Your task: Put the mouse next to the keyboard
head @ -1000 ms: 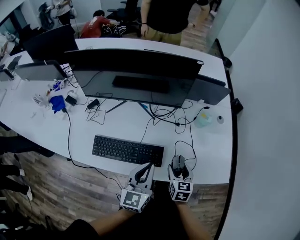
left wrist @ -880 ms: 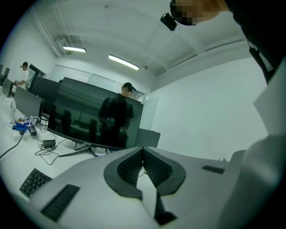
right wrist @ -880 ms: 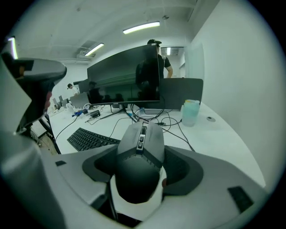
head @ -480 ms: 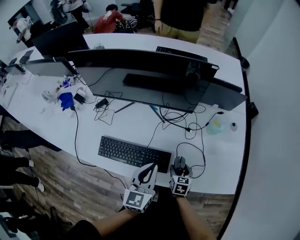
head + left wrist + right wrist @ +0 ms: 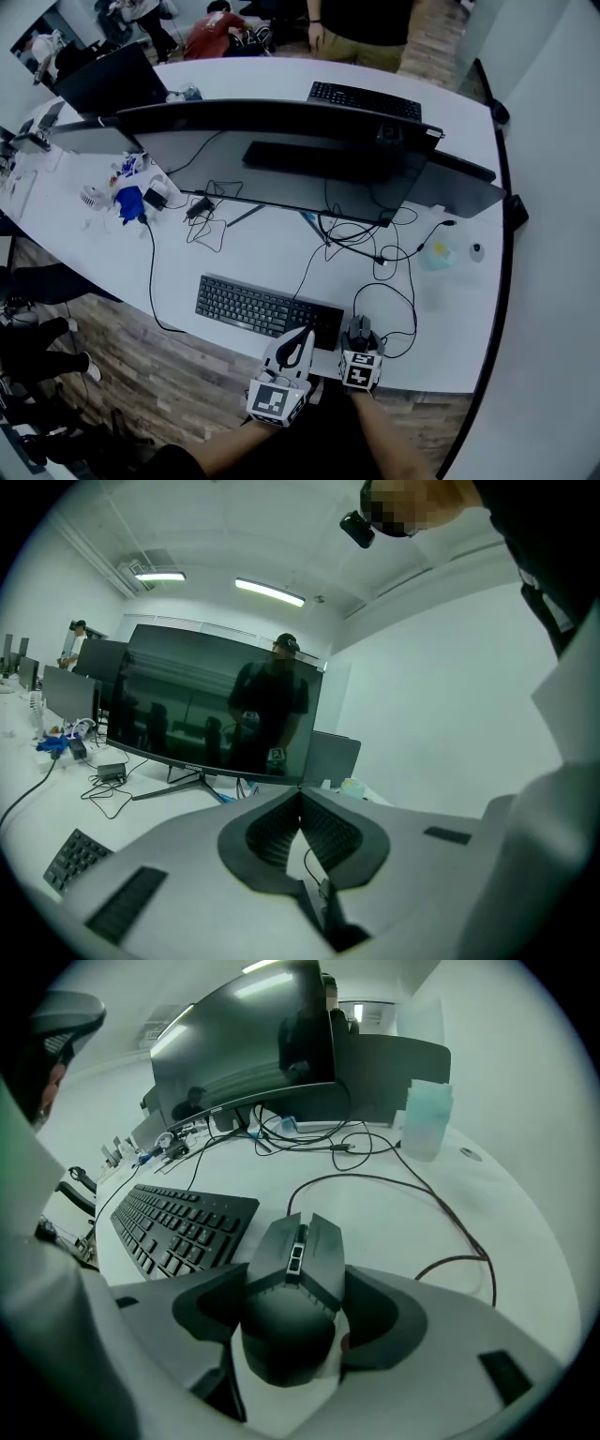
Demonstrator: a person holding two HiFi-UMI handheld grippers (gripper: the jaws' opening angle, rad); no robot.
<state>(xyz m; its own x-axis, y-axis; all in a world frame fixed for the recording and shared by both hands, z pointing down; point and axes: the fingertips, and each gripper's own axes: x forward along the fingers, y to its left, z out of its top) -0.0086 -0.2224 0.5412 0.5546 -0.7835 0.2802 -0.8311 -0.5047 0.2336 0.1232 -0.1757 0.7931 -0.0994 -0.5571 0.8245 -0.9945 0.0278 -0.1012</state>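
A dark wired mouse (image 5: 357,325) rests on the white desk (image 5: 253,248) just right of the black keyboard (image 5: 267,309). My right gripper (image 5: 360,336) is shut on it, one jaw against each side. In the right gripper view the mouse (image 5: 292,1279) fills the space between the jaws of the right gripper (image 5: 295,1314), with the keyboard (image 5: 178,1227) close on its left. My left gripper (image 5: 298,345) hovers over the desk's front edge by the keyboard's right end. The left gripper (image 5: 301,799) is shut with nothing in it.
The mouse cable (image 5: 398,314) loops to the right and back toward a wide monitor (image 5: 281,155). A pale teal container (image 5: 436,253) stands at the right. Cables and small clutter (image 5: 127,197) lie at the left. A second keyboard (image 5: 366,98) and a person (image 5: 361,28) are at the far side.
The right gripper with the mouse has come slightly closer to the keyboard's right end. The left gripper has stayed shut beside it.
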